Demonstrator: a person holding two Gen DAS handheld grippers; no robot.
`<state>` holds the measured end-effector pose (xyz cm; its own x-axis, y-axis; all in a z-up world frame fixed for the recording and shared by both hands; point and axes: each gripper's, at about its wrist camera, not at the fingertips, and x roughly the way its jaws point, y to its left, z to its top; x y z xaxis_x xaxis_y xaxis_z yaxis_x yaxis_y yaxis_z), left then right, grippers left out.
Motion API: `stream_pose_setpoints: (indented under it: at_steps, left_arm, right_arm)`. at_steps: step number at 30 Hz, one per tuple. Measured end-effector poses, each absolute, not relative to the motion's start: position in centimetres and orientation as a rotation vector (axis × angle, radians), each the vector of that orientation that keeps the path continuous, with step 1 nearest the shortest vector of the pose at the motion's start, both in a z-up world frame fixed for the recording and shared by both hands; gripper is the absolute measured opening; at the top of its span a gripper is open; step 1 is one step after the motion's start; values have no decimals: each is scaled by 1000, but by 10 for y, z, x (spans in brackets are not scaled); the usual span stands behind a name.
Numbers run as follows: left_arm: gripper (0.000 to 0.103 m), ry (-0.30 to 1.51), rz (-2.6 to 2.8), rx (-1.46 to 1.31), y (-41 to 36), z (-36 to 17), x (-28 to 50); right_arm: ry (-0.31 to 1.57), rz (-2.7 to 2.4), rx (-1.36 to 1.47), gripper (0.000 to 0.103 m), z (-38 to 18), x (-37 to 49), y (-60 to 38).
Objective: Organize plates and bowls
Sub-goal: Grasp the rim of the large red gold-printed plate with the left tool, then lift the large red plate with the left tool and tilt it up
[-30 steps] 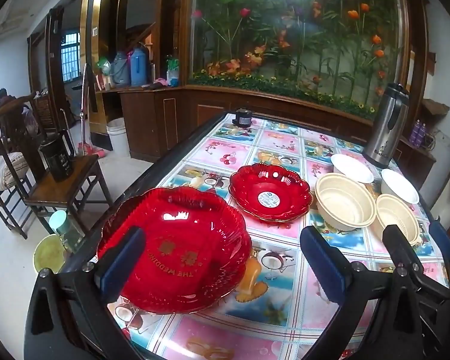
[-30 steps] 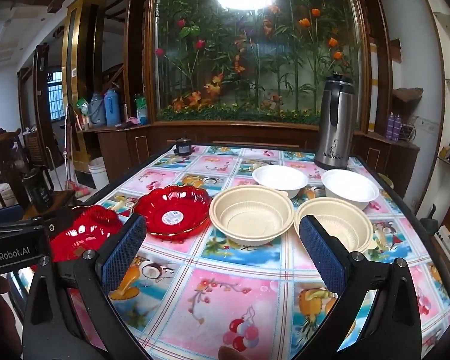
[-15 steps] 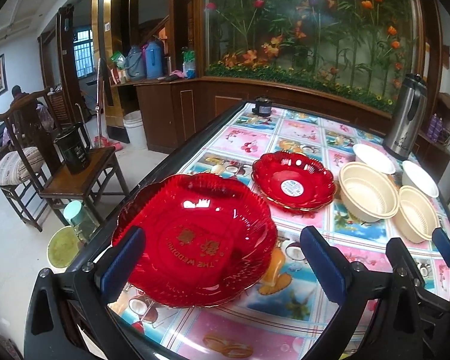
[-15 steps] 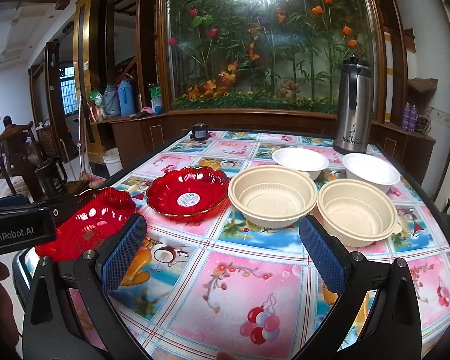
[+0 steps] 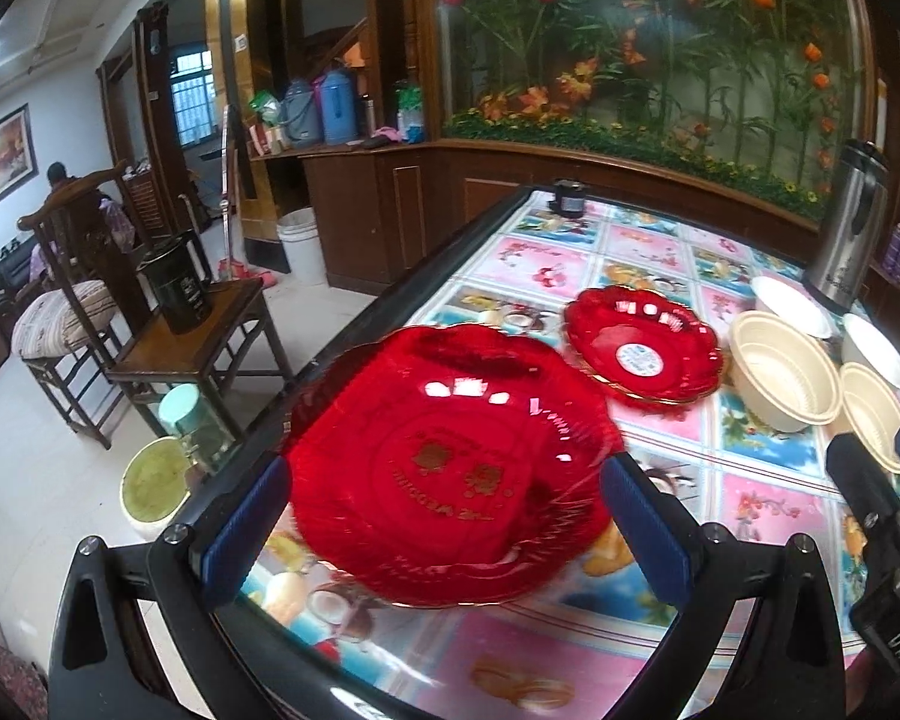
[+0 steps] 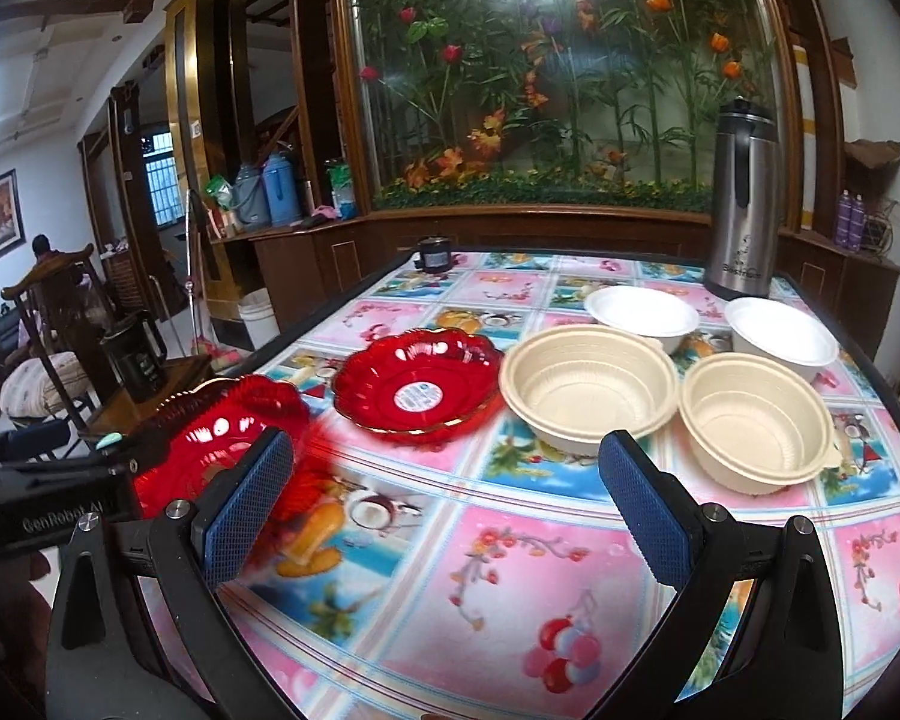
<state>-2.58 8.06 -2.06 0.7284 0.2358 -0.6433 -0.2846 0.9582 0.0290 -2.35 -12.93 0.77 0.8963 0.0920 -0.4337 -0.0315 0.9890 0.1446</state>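
Behind the tiled table (image 6: 480, 600) stood a wall of flowers. Both grippers, left (image 5: 444, 516) and right (image 6: 444, 498), were spread wide, holding nothing. Apparently lining up, the left framed the near red plate (image 5: 450, 468), blurred; closing on its rim looked next.

On my left tongs' body (image 6: 60, 519) I read "GenRobot.AI" in pale letters. The big red plate (image 5: 450, 462) carries gold lettering, upside down to me and too blurred to spell out. The steel flask (image 6: 741, 198) bears a brand I cannot make out.
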Motion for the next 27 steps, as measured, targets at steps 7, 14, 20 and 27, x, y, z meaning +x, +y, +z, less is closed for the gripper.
stream_pose_setpoints:
  at_steps: [7,14,20,27]
  left_arm:
    - [103,689,332,-96,102,-23,-30]
    - [103,688,345,-120,116,-25,-32]
    - [103,686,348,-134,124,-27,-35]
    - [103,690,349,-145,130,-29,-34]
  right_arm:
    - [453,94,118,103,13,-18,-109]
    - [448,115,96,103,20,-17,-93]
    - [440,123,69,103,24,-16,-79]
    - [445,129,55,103,25,-14,-69]
